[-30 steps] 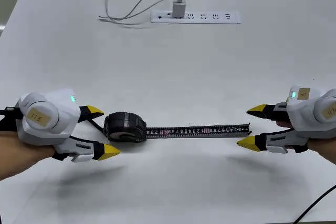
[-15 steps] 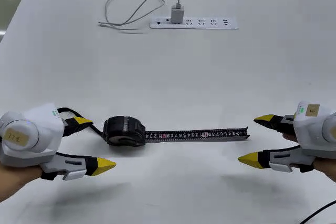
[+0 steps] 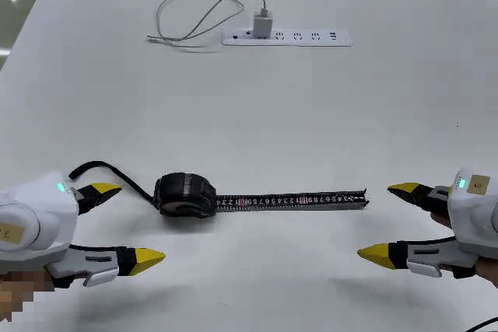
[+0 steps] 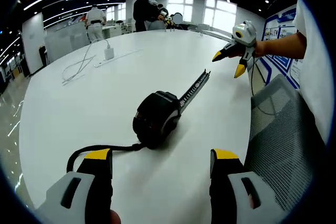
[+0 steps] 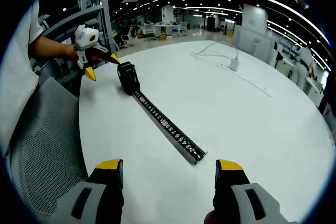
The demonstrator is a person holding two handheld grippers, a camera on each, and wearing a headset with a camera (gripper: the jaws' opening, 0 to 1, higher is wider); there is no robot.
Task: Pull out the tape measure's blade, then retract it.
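On the worktop (image 3: pixel 311 114), the tape measure (image 3: pixel 185 194) lies with its blade (image 3: pixel 292 200) out toward 3 o'clock. The left gripper (image 3: pixel 138 221) has its fingers (image 3: pixel 144 258) spread at the tape measure's 8 o'clock. The right gripper (image 3: pixel 377 220), also spread, is just past the blade tip. Neither touches it.

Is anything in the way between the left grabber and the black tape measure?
No, nothing visible blocks it. Just bare table lies between the open left gripper and the tape measure. Its thin black strap lies flat on the table near one jaw.
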